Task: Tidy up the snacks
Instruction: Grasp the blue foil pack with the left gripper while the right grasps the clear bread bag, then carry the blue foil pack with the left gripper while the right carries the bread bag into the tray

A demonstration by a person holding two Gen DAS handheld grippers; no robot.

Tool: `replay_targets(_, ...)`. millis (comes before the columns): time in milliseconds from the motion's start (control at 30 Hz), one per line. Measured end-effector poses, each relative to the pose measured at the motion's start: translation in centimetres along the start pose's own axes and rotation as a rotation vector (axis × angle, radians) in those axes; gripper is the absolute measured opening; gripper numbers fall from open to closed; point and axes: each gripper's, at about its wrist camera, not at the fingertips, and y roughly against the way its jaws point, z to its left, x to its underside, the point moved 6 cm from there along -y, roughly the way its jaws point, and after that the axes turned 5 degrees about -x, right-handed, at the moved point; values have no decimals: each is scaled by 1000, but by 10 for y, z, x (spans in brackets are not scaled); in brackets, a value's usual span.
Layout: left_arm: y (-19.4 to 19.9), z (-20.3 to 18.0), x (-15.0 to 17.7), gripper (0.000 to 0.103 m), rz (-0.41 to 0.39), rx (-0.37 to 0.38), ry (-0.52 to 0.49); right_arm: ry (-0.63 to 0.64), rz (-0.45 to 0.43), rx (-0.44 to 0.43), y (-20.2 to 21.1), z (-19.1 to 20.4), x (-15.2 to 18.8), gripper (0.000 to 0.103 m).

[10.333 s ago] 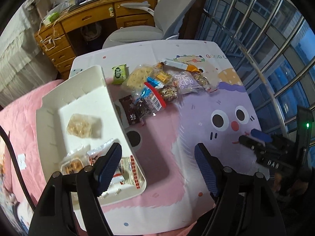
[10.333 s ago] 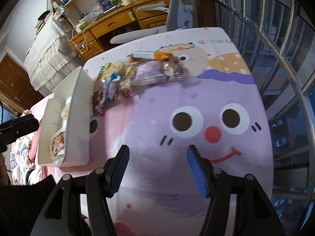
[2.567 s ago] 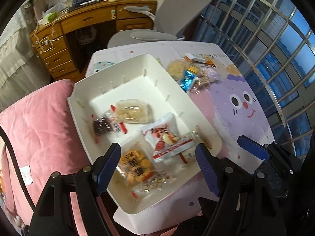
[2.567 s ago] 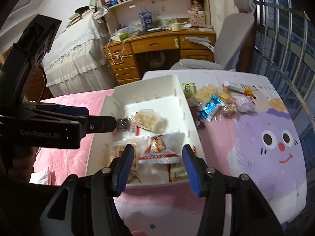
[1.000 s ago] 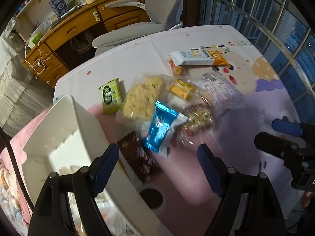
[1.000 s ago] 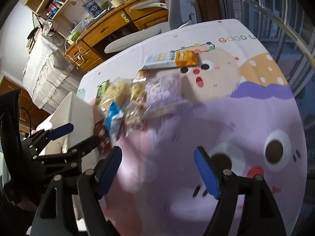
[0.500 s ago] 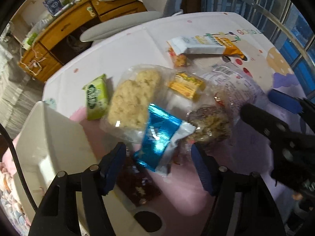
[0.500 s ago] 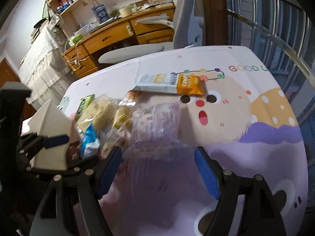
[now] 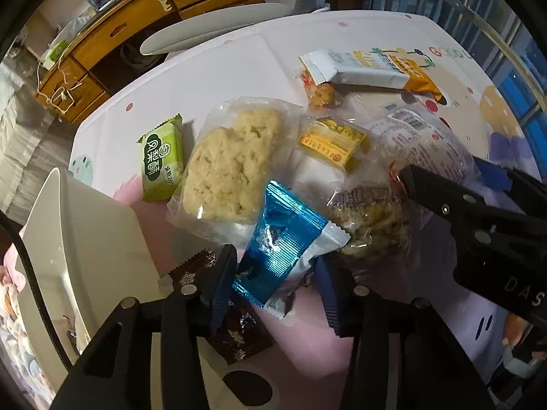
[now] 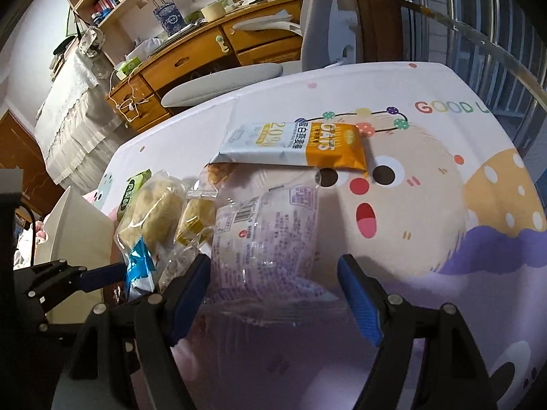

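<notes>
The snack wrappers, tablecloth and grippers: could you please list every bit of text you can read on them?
"OATS" and "20%": long white-and-orange bar.
"GOOD L", cut off at the picture's edge: tablecloth.
"26" beside Chinese characters: green packet.
"DAS", cut off: right gripper body.
Too small or blurred: barcode print on the clear bag, yellow packet.

"GOOD L" runs in coloured letters across the printed cloth [image 10: 444,109] covering the surface — the rest is cut off at the edge. The white-and-orange snack bar [image 10: 297,143] reads "OATS" on its orange end and "20%" on the white part, beside Chinese characters. In the left wrist view, "DAS" stands in pale letters on the black body of the right claw [image 9: 478,184].
</notes>
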Motion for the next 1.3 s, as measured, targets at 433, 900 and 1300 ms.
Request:
replay_targets(433, 7, -1, -6, 28, -10, 7, 50, -2, 40, 12, 12, -11, 3, 66)
replay_targets(900, 61, 0, 4, 28, -54, 79, 124, -74, 46, 75, 52, -32, 17, 60)
replay_targets(1300, 151, 15, 37, 28, -157, 178, 202, -92, 76, 65, 79, -15, 37, 42)
